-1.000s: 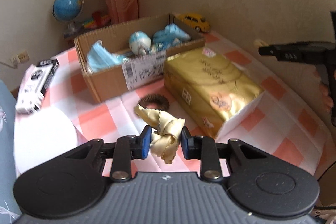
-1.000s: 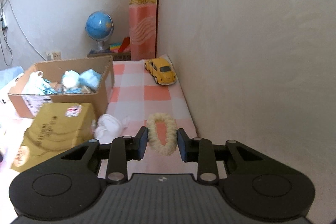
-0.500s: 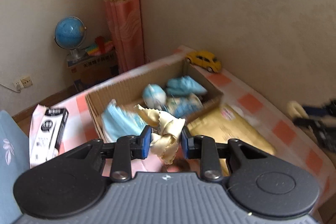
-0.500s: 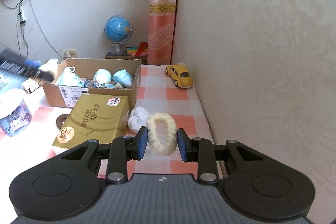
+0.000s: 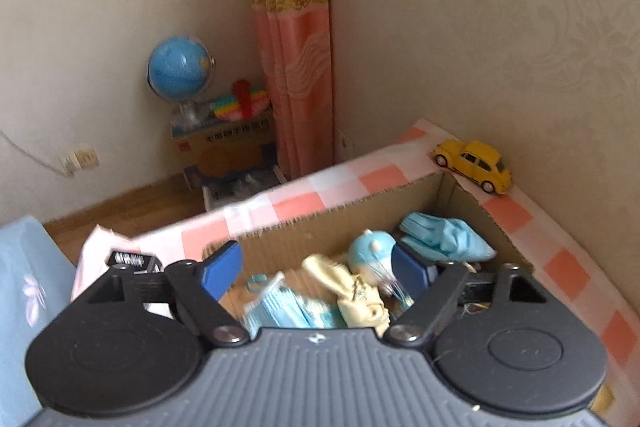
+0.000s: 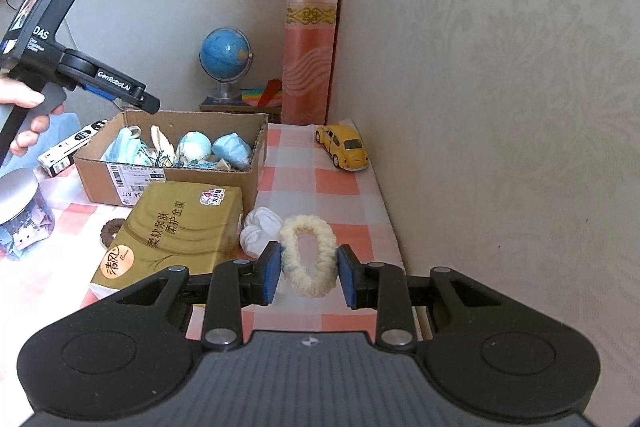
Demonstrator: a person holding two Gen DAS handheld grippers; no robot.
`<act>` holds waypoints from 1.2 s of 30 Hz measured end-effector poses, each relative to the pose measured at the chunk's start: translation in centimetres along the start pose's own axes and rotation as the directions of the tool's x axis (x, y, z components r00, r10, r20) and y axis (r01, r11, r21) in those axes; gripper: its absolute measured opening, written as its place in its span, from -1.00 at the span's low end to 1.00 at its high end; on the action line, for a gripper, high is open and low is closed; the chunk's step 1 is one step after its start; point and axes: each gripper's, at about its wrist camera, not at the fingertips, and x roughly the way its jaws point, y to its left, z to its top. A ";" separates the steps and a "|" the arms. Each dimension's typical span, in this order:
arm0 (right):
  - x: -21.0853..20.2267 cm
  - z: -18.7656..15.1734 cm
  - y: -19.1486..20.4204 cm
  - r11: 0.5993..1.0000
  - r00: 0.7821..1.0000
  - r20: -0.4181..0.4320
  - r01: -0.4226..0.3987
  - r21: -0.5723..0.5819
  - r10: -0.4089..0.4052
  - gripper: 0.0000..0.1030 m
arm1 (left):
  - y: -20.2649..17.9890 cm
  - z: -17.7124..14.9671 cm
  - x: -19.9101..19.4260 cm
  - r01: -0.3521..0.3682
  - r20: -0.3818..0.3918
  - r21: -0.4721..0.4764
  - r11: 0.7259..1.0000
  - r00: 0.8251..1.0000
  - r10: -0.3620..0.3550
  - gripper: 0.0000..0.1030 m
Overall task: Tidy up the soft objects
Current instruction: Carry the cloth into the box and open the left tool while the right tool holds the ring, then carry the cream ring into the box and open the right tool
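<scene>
The left gripper is hovering over the cardboard box, which is sitting near the far edge of the table, and its jaws are standing wide apart; the cream cloth scrunchie is lying loose in the box among the blue face masks, right below and between the spread fingers. A second ago that scrunchie was pinched in the same gripper above the tablecloth in front of the box, and half a second ago it was being carried over the box rim, so the release is happening now. The right gripper is pinching the fluffy cream scrunchie lightly between its blue pads, its long axis running away from the camera, just off the table near the right edge, beside a white sock ball and the gold tissue pack. This grip is looking the same as a second ago. The box is lying forward and to the left of the right gripper, beyond the tissue pack, so its load probably needs lifting over the pack toward that far-left opening.
</scene>
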 end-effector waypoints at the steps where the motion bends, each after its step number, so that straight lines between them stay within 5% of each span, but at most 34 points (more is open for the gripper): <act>1: -0.1 0.0 0.0 1.000 1.000 0.001 -0.003 -0.002 0.003 -0.32 | 0.1 -0.3 -0.4 0.009 -0.003 -0.013 1.000 1.000 -0.009 0.69; 8: -0.7 0.4 0.3 1.000 1.000 0.009 -0.026 -0.016 0.026 -0.32 | -0.7 -3.6 -5.6 0.053 0.007 -0.001 0.999 0.999 -0.053 0.93; 17: 0.3 1.7 1.3 0.996 0.996 -0.022 -0.085 -0.021 0.085 -0.32 | -3.3 -9.9 -10.8 0.084 0.017 -0.030 0.996 0.996 -0.083 0.95; 28: 2.0 6.8 4.6 0.984 0.991 -0.016 -0.135 -0.118 0.134 -0.31 | -3.9 -12.3 -13.4 0.022 0.078 -0.023 1.000 0.997 -0.020 0.96; 36: 6.1 11.1 9.3 0.955 0.971 -0.053 -0.239 -0.178 0.233 -0.31 | -2.6 -13.5 -13.2 0.055 0.069 -0.049 0.997 0.996 -0.052 0.97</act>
